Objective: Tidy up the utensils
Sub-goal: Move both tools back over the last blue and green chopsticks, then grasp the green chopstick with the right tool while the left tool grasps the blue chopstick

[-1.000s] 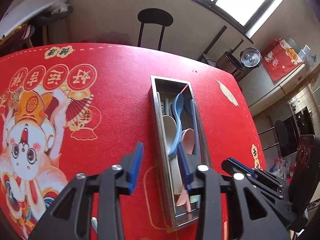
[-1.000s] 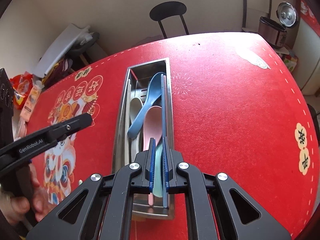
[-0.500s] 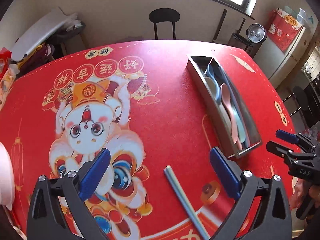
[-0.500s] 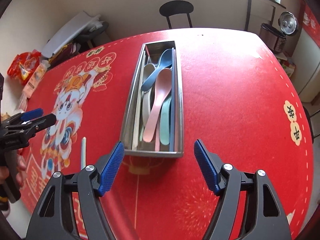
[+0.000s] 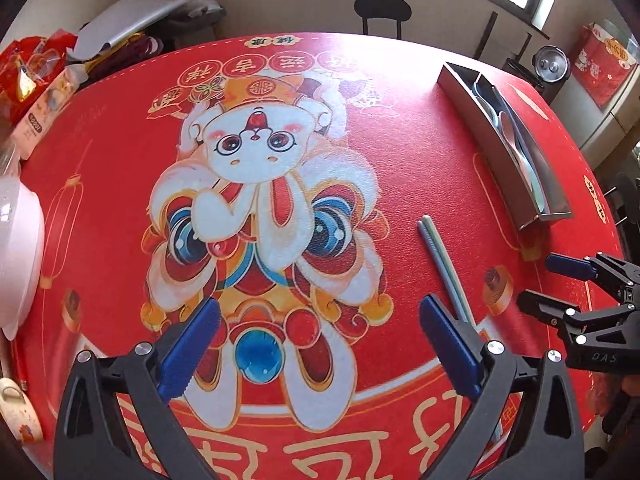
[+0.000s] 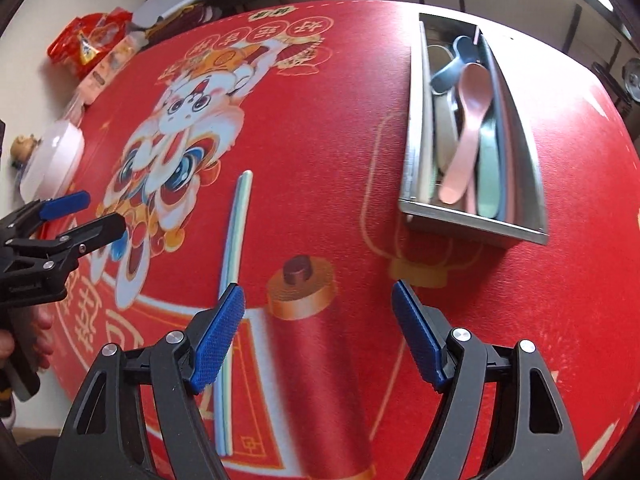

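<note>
Lying loose on the red tablecloth [image 6: 520, 320], a pale green-blue chopstick pair [image 6: 236, 240] is sitting outside the steel utensil tray [image 6: 416, 120], which makes it the last stray piece by the look of it. It is resting well to the left of the tray in the right wrist view, roughly parallel to the tray's long side, sticks touching each other. The tray is already holding a pink spoon [image 6: 466, 136], a blue spoon [image 6: 452, 66] and several pale ones.

Right gripper [image 6: 318, 332] is hovering above the cloth with fingers spread and nothing between them; the chopsticks' near end is passing under its left finger. Left gripper [image 5: 318, 348] is also gaping wide and empty, pointing at the printed cartoon figure [image 5: 256, 184], with the chopsticks running under its right finger.

Likely step: picking the chopsticks up for the tray. To do it well, one gripper should be centring across both sticks near their middle, jaws perpendicular to their length, closing so both are being caught together rather than one rolling free. Thin and flat on the cloth, they are probably needing the fingertips pressed right down to the surface. Then aligning the pair with the tray's long axis before lowering in.

A white bowl [image 5: 16, 256] and snack packets [image 6: 92, 40] are sitting at the far left of the tray, out of the way.
</note>
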`<state>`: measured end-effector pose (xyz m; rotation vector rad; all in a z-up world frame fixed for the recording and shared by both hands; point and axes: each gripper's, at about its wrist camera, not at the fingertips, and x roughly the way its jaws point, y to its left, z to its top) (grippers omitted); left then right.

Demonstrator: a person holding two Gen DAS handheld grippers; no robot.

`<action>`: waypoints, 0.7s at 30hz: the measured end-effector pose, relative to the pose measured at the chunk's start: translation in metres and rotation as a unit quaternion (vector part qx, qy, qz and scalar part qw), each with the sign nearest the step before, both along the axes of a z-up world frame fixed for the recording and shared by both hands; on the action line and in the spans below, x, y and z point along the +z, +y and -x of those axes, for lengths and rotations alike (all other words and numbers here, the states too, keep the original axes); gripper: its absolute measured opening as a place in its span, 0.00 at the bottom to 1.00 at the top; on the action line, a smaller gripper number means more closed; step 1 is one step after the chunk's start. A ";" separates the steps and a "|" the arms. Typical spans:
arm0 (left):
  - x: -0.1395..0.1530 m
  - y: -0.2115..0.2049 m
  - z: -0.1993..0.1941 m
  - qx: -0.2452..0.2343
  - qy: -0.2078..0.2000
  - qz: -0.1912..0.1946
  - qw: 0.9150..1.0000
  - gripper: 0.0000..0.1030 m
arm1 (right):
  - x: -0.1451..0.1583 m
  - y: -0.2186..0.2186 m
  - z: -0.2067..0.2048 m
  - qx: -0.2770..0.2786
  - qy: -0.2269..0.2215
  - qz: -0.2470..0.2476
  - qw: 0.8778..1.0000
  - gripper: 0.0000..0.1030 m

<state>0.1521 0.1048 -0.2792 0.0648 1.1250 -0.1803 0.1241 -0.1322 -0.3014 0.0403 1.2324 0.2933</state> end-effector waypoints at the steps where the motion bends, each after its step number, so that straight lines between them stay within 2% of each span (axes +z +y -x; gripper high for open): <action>1: -0.001 0.004 0.001 0.007 0.001 0.002 1.000 0.94 | -0.003 0.006 -0.001 0.006 0.002 0.003 1.000 0.71; 8: -0.003 0.021 0.008 0.027 0.005 0.008 1.000 0.94 | -0.020 0.028 -0.006 0.014 0.025 0.026 0.999 0.71; 21: -0.009 0.017 0.011 0.027 0.015 0.021 0.999 0.94 | -0.020 0.037 -0.003 0.033 0.017 0.054 0.998 0.71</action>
